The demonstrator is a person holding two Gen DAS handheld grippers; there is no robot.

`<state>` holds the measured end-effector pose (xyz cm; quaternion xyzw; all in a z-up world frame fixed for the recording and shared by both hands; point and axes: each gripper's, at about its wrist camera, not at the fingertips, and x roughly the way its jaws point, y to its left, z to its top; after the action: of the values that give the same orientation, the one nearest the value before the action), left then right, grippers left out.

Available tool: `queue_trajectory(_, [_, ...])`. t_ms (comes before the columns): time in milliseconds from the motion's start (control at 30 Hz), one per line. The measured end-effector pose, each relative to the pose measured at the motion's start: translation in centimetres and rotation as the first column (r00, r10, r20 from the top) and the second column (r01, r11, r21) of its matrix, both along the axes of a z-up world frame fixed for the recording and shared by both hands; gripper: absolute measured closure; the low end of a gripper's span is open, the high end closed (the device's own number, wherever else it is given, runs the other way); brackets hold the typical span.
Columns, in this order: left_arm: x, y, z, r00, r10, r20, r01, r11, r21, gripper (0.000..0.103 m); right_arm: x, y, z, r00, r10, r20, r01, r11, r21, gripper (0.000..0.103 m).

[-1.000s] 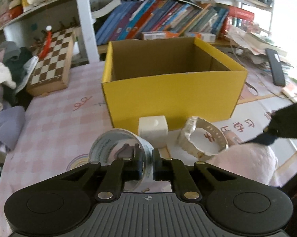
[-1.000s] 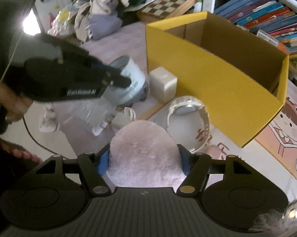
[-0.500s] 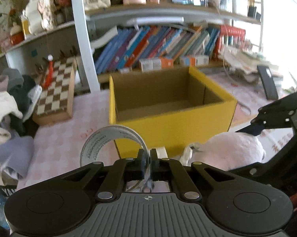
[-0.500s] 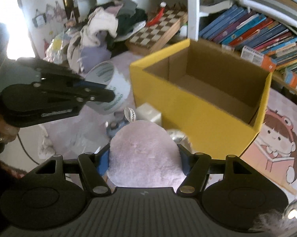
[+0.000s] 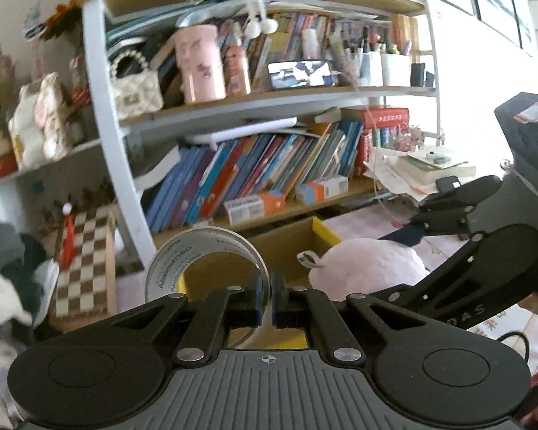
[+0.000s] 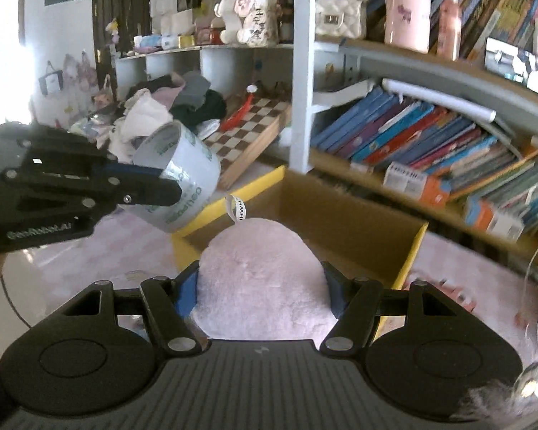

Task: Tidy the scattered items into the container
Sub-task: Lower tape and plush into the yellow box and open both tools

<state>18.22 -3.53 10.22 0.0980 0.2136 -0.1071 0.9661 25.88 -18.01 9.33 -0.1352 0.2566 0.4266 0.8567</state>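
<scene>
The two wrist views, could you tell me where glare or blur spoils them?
Left wrist view: window glare whitens the right edge, and the clothes pile smears. Right wrist view: glare burns out the left wall, and the books blur; the pink plush stays sharp.

Both grippers have risen from the table surface. The left gripper (image 5: pixel 267 299) has lifted the tape roll (image 5: pixel 204 265) off the table; the roll is now level with the rim of the yellow box (image 6: pixel 417 247), at the box's left corner. The right gripper (image 6: pixel 260 288) has carried the pink plush toy (image 6: pixel 262 279) up and forward, to the box's near wall. The white cube and the watch have dropped out of both views.
</scene>
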Motion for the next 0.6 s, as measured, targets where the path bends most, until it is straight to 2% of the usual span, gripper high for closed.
queue_trajectory(300, [4.7, -1.5, -0.9, 0.999, -0.019, -0.036, 0.019, 1.000, 0.020, 0.099, 4.4, 1.4, -0.9, 0.996, 0.026, 0.087, -0.019, 0.997, -0.078, 0.037])
queue_trajectory(600, [9.9, -0.9, -3.6, 0.987, -0.012, -0.160, 0.017, 0.999, 0.031, 0.099, 9.6, 4.8, -4.7, 0.986, 0.124, 0.114, -0.093, 0.964, -0.248, 0.037])
